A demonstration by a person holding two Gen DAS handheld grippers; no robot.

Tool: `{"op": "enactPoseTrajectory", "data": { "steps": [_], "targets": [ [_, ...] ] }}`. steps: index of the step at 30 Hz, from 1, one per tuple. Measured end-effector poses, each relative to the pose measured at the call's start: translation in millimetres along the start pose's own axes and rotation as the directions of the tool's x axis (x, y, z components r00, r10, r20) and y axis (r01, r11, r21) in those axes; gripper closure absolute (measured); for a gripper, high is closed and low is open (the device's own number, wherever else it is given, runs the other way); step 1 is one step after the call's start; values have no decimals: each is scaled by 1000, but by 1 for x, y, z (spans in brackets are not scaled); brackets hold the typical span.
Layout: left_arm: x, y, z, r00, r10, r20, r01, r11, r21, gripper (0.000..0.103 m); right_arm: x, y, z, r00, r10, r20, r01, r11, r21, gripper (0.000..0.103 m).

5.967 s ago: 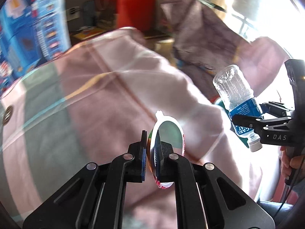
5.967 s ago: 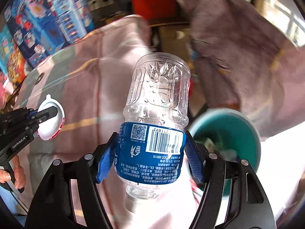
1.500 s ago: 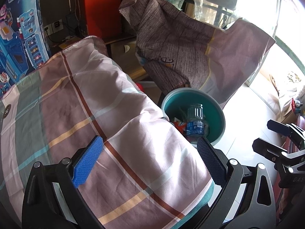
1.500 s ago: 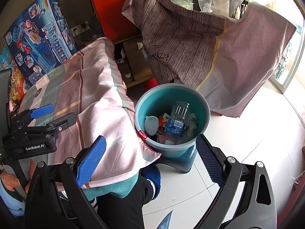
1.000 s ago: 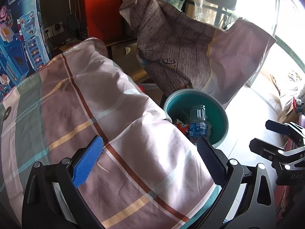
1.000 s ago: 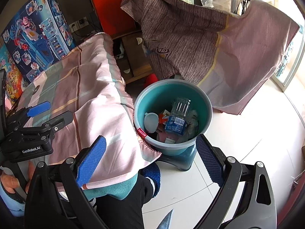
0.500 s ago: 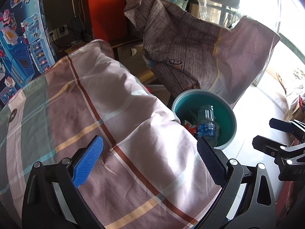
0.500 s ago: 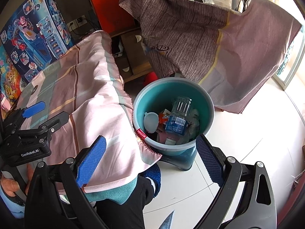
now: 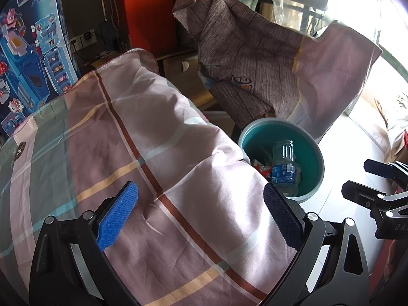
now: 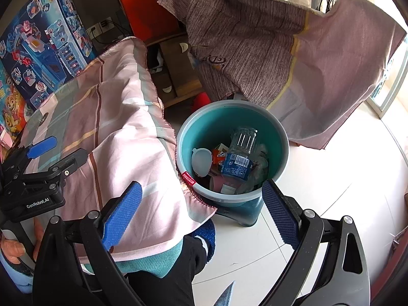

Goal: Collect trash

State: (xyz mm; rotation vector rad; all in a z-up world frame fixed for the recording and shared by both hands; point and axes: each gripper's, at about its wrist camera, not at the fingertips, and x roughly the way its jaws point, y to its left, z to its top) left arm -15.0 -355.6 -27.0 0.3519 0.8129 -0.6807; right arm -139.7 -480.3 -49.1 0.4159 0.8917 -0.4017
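Note:
A teal bin (image 10: 278, 137) stands on the white floor beside the cloth-covered table; it also shows in the left wrist view (image 9: 316, 158). Inside lie a clear bottle with a blue label (image 10: 238, 156), also seen in the left wrist view (image 9: 283, 165), a white round lid (image 10: 202, 160) and wrappers. My left gripper (image 9: 201, 211) is open and empty above the checked cloth (image 9: 142, 153). My right gripper (image 10: 201, 209) is open and empty, above and in front of the bin. Each gripper shows in the other's view: the left (image 10: 54, 153), the right (image 9: 367, 181).
A brownish-purple cloth (image 10: 280, 38) hangs over furniture behind the bin. Blue toy boxes (image 10: 43, 43) stand at the far left, next to a red cabinet (image 9: 148, 10). The person's dark-trousered leg (image 10: 163, 275) and blue slipper (image 10: 205, 232) are below the table edge.
Six seconds ago my left gripper held the white lid and my right held the bottle; both now lie in the bin. In the last second both grippers stay open and drift slightly.

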Motion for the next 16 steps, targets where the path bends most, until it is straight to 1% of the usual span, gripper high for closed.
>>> {"op": "enactPoseTrajectory", "data": {
  "steps": [9,16],
  "targets": [
    [6,4,-1,1000,7,-9,-7,1000,-4,4,6,1,3,1000,-3,-11,3,1000,-6,12],
    [19,13,-4,998,9,-54,-11,999,-32,4,11,3,6,1000,-6,-18,6,1000,-8,12]
  ]
}}
